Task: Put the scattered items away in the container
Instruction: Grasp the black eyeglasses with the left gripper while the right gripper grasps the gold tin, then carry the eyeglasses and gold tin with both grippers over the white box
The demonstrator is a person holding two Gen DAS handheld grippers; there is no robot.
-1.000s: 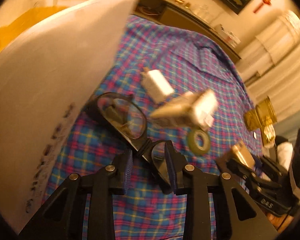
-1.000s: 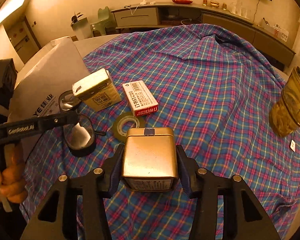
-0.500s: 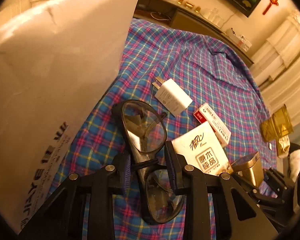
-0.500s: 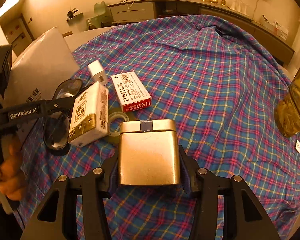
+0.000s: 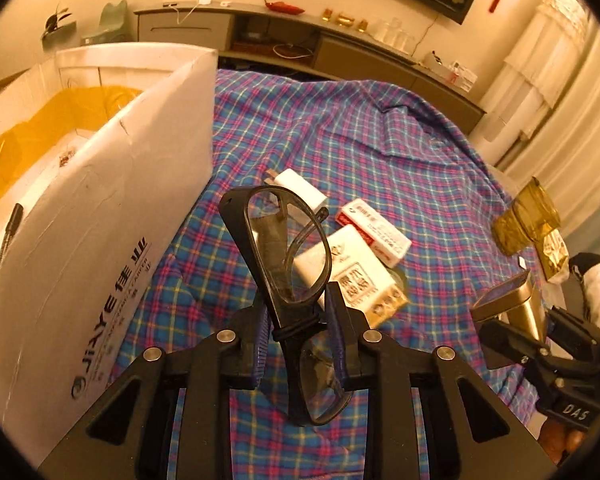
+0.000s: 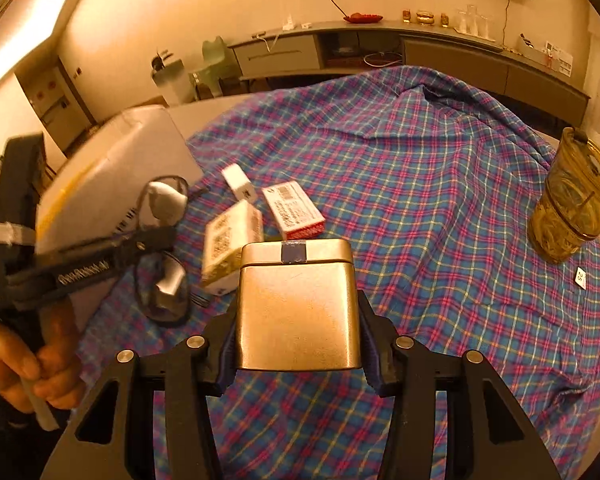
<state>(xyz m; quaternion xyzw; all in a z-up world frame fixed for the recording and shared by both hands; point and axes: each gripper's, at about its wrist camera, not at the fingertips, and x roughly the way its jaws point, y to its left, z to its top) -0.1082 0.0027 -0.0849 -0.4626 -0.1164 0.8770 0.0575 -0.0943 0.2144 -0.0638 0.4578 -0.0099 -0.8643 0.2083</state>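
Black-framed glasses [image 5: 288, 256] stand tilted up off the plaid cloth, caught at the bridge between the pads of my left gripper [image 5: 298, 328], whose jaws are closing on them. The white cardboard box [image 5: 100, 216] with a yellow lining stands open just to the left. My right gripper [image 6: 296, 344] is shut on a gold metal tin [image 6: 296, 312], held above the cloth. On the cloth lie a white charger [image 5: 300, 188], a red and white carton [image 5: 374, 230] and a white tissue pack [image 5: 356, 276], which half hides a tape roll [image 5: 400, 280].
A glass jar [image 6: 576, 200] of yellowish stuff stands at the right edge of the plaid cloth [image 6: 420, 184]. A person's hand [image 6: 32, 364] grips the left tool's handle. A black pen [image 5: 10, 224] lies in the box. Long cabinets line the far wall.
The left gripper has closed on the glasses' bridge and raised them from the cloth, tipping them upright. The box's inside has come into view. The right gripper has risen a little with the tin.
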